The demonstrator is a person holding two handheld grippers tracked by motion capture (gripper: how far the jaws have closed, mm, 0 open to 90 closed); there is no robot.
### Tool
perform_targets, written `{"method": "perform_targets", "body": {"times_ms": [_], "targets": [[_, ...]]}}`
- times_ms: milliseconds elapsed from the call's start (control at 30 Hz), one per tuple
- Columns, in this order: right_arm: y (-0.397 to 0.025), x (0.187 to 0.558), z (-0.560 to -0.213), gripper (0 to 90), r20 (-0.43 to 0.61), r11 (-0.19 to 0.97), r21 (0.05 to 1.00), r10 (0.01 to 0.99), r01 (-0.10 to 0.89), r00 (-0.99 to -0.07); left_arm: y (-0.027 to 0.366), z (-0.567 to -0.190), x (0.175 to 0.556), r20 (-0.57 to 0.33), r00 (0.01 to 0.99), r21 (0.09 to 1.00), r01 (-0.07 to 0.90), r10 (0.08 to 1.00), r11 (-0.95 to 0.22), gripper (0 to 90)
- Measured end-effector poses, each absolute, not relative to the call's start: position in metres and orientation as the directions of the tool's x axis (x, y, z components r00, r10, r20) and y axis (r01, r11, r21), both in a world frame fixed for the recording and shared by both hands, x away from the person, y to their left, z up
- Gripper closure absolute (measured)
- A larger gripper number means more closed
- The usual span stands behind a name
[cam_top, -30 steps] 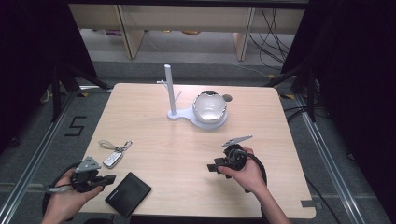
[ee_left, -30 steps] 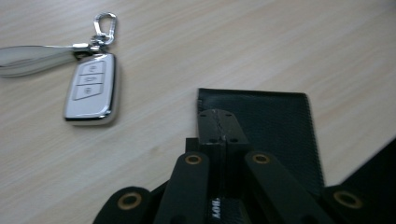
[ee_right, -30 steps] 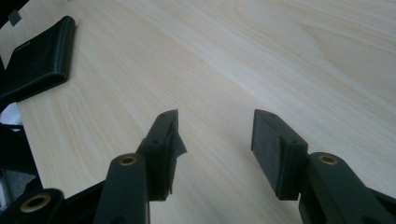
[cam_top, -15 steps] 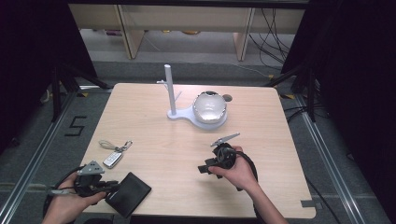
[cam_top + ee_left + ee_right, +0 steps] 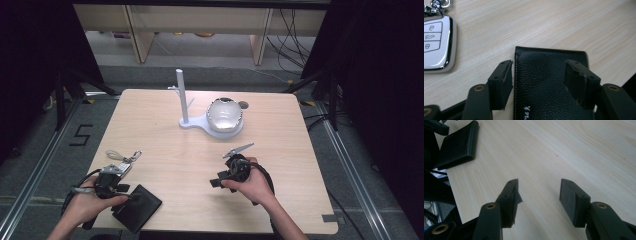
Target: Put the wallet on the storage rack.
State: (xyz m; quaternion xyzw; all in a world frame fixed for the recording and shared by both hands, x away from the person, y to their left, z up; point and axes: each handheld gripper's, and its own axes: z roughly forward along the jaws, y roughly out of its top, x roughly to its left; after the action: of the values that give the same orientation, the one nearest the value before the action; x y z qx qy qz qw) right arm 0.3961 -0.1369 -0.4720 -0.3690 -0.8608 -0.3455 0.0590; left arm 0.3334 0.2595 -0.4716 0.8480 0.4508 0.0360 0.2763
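Observation:
A black leather wallet (image 5: 549,85) lies flat at the table's front left corner (image 5: 137,207). My left gripper (image 5: 540,72) is open right over it: one jaw is by the wallet's left edge, the other above its right side. The wallet sits between the jaws and is not clamped. In the high view the left gripper (image 5: 125,194) touches the wallet's near-left side. My right gripper (image 5: 540,190) is open over bare wood near the table's front middle (image 5: 216,182), its jaws turned toward the wallet (image 5: 459,145).
A white car key fob (image 5: 436,45) on a key ring lies just left of the wallet (image 5: 122,166). A white stand with an upright post (image 5: 181,97) and a pale dome (image 5: 225,116) stands at the back middle. The table's front edge is close behind the wallet.
My left gripper has slid right from beside the key fob onto the wallet. My right gripper has moved left and a little toward the front edge. The wallet and fob have stayed put.

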Motion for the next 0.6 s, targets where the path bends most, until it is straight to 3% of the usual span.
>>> {"method": "perform_targets", "body": {"times_ms": [367,600], "targets": [[-0.15,0.388,-0.47,49.7,0.367,0.465,0.553,0.609,0.691,-0.703,0.257,-0.477,0.342,-0.181,0.595,0.48,0.748,0.783,-0.458,33.1],[-0.187,0.374,-0.472,49.5,0.371,0.409,0.571,0.645,0.712,-0.668,0.25,-0.483,0.35,-0.203,0.605,0.425,0.763,0.77,-0.487,31.8]]}}
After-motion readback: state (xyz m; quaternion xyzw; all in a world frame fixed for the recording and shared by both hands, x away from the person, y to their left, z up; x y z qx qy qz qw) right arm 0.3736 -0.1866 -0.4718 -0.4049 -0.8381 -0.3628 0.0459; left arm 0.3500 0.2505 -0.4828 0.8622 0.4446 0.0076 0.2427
